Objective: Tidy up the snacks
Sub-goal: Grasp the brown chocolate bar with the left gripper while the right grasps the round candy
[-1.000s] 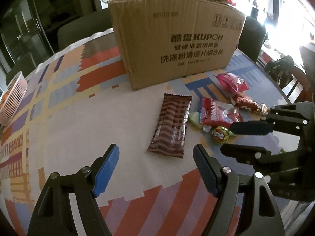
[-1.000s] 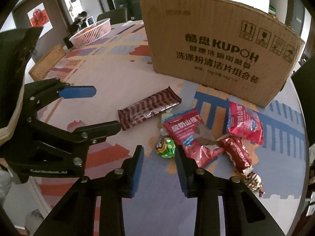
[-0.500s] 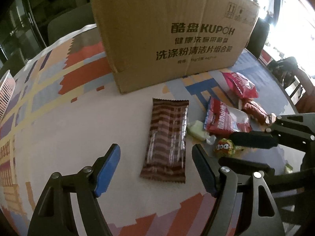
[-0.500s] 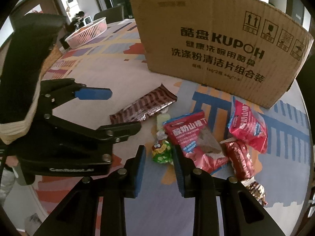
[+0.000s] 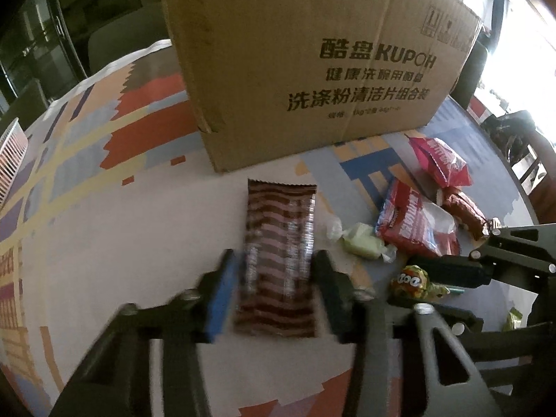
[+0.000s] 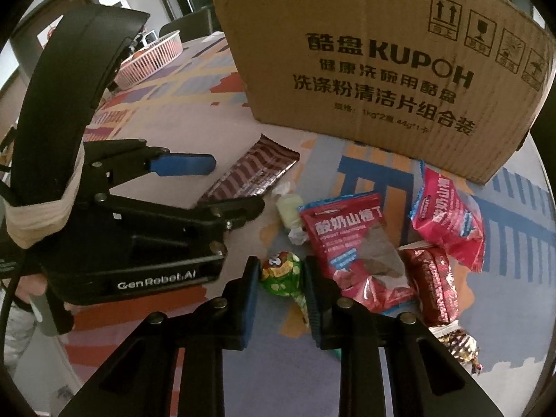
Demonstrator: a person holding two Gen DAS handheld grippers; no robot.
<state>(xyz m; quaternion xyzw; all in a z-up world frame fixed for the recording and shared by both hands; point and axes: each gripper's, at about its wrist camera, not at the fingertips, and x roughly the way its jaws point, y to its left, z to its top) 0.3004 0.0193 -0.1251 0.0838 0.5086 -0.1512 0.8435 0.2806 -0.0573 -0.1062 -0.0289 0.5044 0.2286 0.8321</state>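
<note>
**Grippers straddling two snacks beside the carton**

Left gripper [image 5: 272, 290]: jaws apart, one blue pad on each long edge of the brown striped bar [image 5: 278, 253]; blur hides whether the pads touch it. Bar is a flat, glossy foil wrapper with a crimped end, lying lengthwise on the bench [image 5: 114, 243] just in front of the cardboard box [image 5: 312, 69]. Body of this gripper is black plastic, marked "GenRobot.AI", with a band of beige tape round its handle, as seen from the right wrist view.

Right gripper [image 6: 281, 288]: jaws narrowly apart, flanking the round green candy [image 6: 280, 272], a crinkled foil ball with twisted ends; contact not resolvable. Fingers level with the bench, low.

Box: corrugated, brown, upright, printed "KUPOH" with Chinese text and "1kg*2", plus handling symbols at its top corner.

Other snacks: pale green twist-wrapped sweet [image 6: 288, 210] between bar and red pouch [image 6: 351, 246]; red pouch is glossy with a clear window. Second red packet [image 6: 448, 219] near the box; dark red crinkled packet [image 6: 434, 285] beside the pouch.

Bench cover: cloth with coloured block pattern. White slatted basket [image 6: 153, 59] well apart, far side.
</note>
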